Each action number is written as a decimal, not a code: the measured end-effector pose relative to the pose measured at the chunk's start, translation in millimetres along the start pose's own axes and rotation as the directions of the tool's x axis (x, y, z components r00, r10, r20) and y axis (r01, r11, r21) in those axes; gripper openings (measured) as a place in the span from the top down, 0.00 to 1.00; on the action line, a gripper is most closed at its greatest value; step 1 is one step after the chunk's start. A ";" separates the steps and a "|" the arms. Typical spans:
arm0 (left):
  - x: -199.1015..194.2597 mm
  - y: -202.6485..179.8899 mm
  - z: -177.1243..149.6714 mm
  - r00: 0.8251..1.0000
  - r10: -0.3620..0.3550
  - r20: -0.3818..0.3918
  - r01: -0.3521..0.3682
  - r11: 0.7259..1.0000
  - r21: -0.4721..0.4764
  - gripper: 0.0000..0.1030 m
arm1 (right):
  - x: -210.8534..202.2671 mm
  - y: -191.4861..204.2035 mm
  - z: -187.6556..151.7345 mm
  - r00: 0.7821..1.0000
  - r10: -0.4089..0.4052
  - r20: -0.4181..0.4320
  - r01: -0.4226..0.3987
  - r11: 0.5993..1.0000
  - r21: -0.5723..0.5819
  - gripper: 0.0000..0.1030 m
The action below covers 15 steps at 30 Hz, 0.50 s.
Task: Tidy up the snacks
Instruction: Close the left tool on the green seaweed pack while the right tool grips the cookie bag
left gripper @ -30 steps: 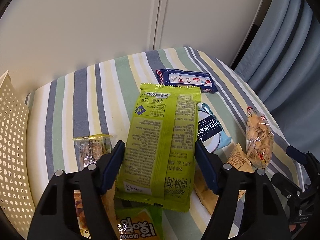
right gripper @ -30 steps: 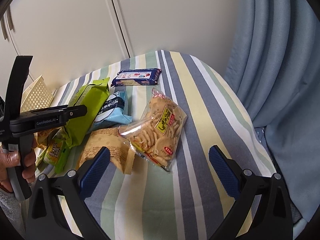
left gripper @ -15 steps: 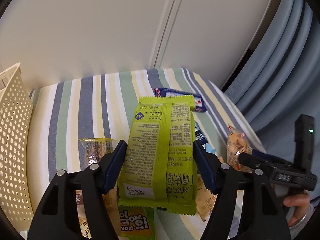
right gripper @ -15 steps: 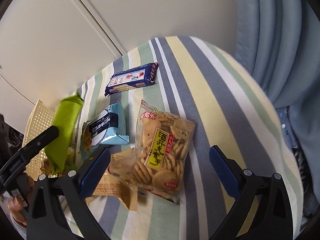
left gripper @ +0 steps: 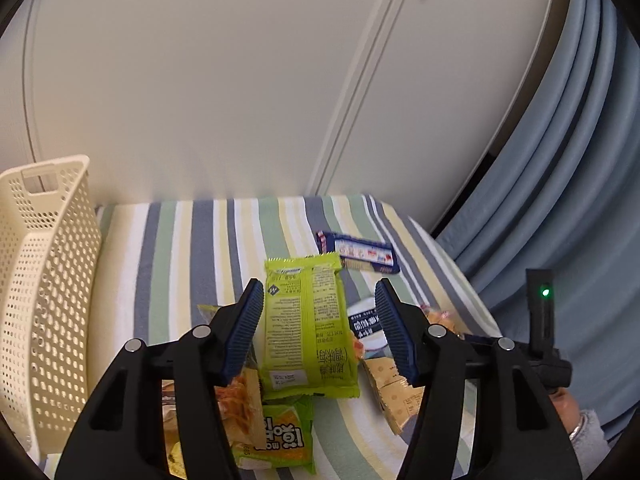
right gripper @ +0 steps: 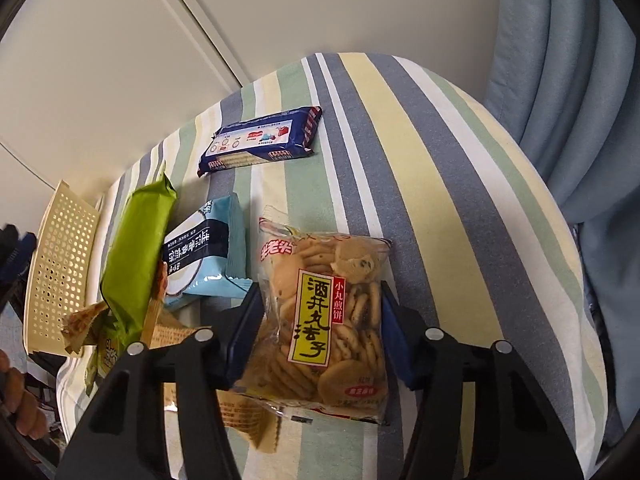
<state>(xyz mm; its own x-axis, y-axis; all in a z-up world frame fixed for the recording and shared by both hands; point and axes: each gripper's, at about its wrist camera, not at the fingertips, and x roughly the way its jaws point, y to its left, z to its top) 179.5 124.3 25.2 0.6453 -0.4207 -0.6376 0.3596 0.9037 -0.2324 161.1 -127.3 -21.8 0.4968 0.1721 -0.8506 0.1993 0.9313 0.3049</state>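
Bench (left gripper: 192, 240) with striped cloth is carrying all the snacks; it is sitting against a pale wall, with a blue curtain (left gripper: 560, 200) hanging at its far right.

Cream perforated basket (left gripper: 48, 280) is standing upright at the bench's left edge, well apart from the packets.

Left claw (left gripper: 318, 320) is hovering over the heap with its jaws spread; the green packet (left gripper: 308, 328) is lying between the pads, with a clear gap on the right side. On the left side I cannot tell whether pad and packet are touching. The green packet is resting on top of other snacks, overlapping a smaller green bag (left gripper: 280, 440) nearer the camera.

Right claw (right gripper: 320, 328) is pinching the clear cracker bag (right gripper: 324, 320) across its middle, both pads pressing against its sides; the bag is lying over a tan packet (right gripper: 240, 412).

Light blue packet (right gripper: 208, 256) is lying just beside the cracker bag, between it and the green packet.

Dark blue biscuit pack (right gripper: 260, 140) is lying alone toward the far edge, apart from the rest.
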 end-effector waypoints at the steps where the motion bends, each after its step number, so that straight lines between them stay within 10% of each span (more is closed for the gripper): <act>1: -3.1 1.0 1.7 1.000 -0.002 0.004 0.002 1.000 -0.002 0.42 | 0.3 1.7 -0.3 1.000 -0.007 0.001 0.007 1.000 -0.006 0.46; 6: 1.7 7.0 2.0 1.000 0.017 -0.007 -0.018 0.999 -0.033 0.10 | 3.6 7.5 -2.6 0.999 -0.039 0.019 0.040 0.999 -0.011 0.46; 15: 69.4 5.7 -18.3 0.982 0.011 -0.187 -0.017 0.999 -0.029 0.09 | 8.3 11.5 -1.8 0.998 -0.062 0.002 0.062 0.997 -0.045 0.45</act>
<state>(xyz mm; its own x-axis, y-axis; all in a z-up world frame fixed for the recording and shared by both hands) 214.0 101.7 -33.8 0.5117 -0.3884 -0.7664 0.3291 0.9125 -0.2428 166.0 -114.6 -26.1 0.4848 0.1132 -0.8673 0.1921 0.9536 0.2318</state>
